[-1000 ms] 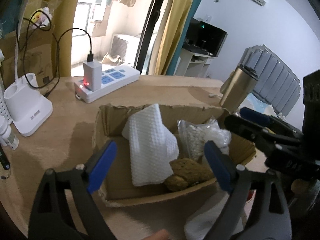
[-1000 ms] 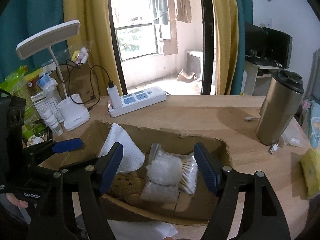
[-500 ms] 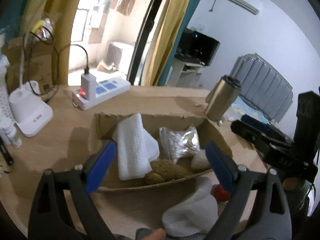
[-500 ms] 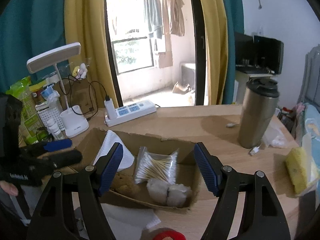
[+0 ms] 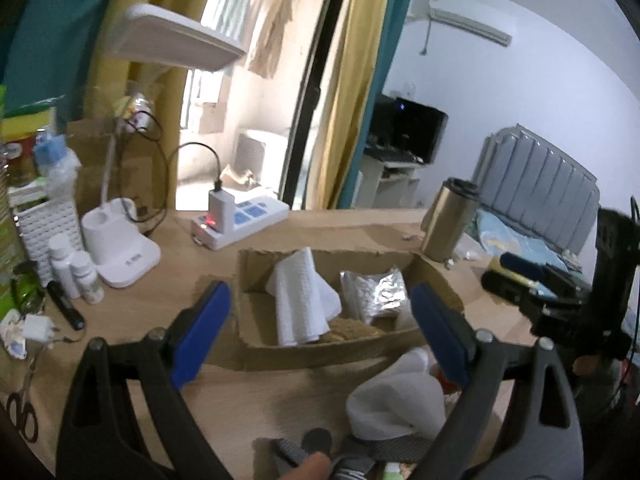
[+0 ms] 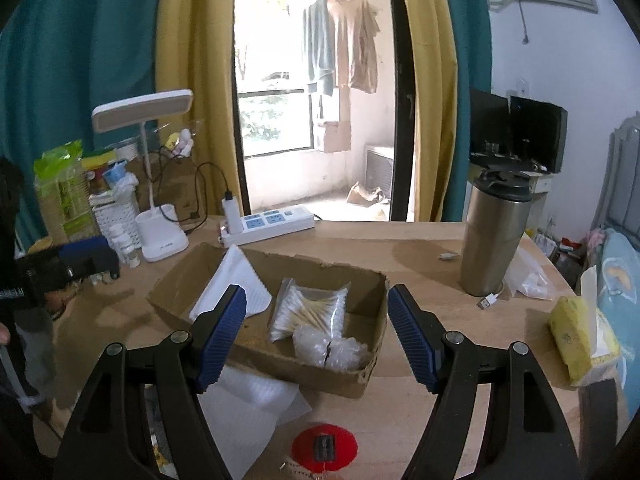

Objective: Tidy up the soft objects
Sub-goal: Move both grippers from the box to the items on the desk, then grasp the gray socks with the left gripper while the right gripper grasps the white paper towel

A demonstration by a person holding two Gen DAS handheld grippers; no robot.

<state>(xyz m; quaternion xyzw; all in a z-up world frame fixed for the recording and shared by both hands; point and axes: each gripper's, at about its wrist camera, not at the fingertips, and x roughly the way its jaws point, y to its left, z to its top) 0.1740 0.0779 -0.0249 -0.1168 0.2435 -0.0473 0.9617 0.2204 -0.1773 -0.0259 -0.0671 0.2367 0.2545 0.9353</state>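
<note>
Wooden tabletop filled the middle of both views, with a torn cardboard box at centre holding a folded white cloth, a bag of cotton swabs, a clear crinkled packet and a brown sponge. Left gripper and right gripper both stood spread wide, pinching nothing, low in their frames before the box. Another white cloth lay lower right in the left view, and a steel tumbler stood at the right view's right.

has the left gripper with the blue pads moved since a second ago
Yes. The left gripper has pulled back and up from the brown cardboard box: the box looks smaller and farther, and the white desk lamp now shows.
</note>
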